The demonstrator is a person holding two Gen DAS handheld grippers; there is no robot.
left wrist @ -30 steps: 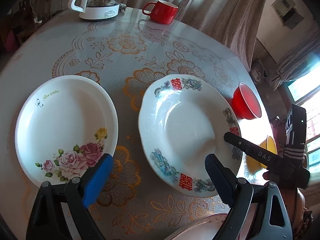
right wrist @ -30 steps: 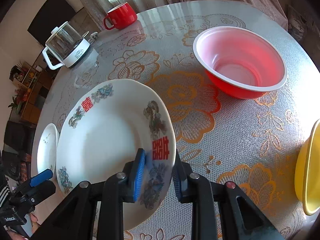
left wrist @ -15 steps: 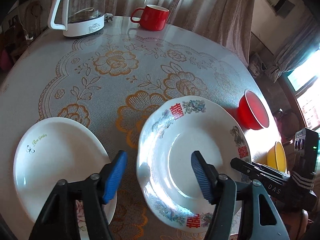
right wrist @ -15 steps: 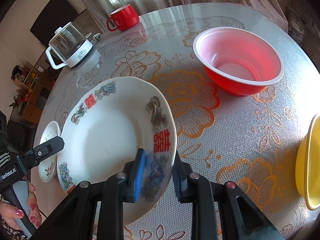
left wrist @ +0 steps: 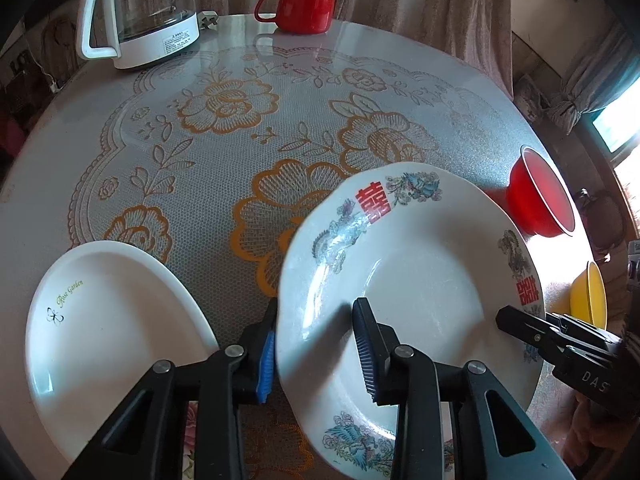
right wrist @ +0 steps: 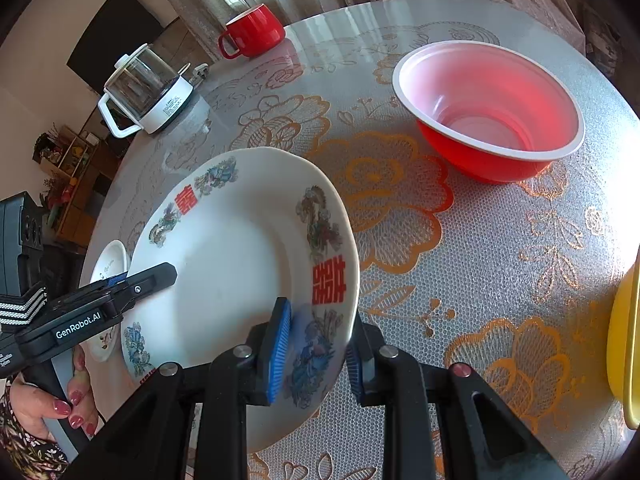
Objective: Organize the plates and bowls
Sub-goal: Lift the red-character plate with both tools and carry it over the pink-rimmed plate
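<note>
A white plate with red characters and blue-green birds (left wrist: pixel 420 300) (right wrist: pixel 232 260) hangs tilted above the table. My right gripper (right wrist: pixel 318 320) is shut on its right rim, one blue pad on each face. My left gripper (left wrist: pixel 316 320) straddles the opposite rim and its jaws are closing. One pad is just outside the edge and the other is over the plate's inner slope, with a gap still showing. A white rose-patterned plate (left wrist: pixel 108 320) lies flat on the table to the left. A red bowl (right wrist: pixel 488 112) and a yellow bowl (right wrist: pixel 624 340) stand to the right.
The round table (left wrist: pixel 240 80) carries a lace-patterned cover. A glass kettle on a white base (left wrist: pixel 140 16) and a red mug (left wrist: pixel 306 8) stand at the far edge. Curtains hang behind the table. A person's hand (right wrist: pixel 60 408) grips the left tool.
My left gripper has moved right from the rose plate to the lifted plate, and its jaws have narrowed around that plate's rim. The right gripper has kept its hold and stayed in place.
</note>
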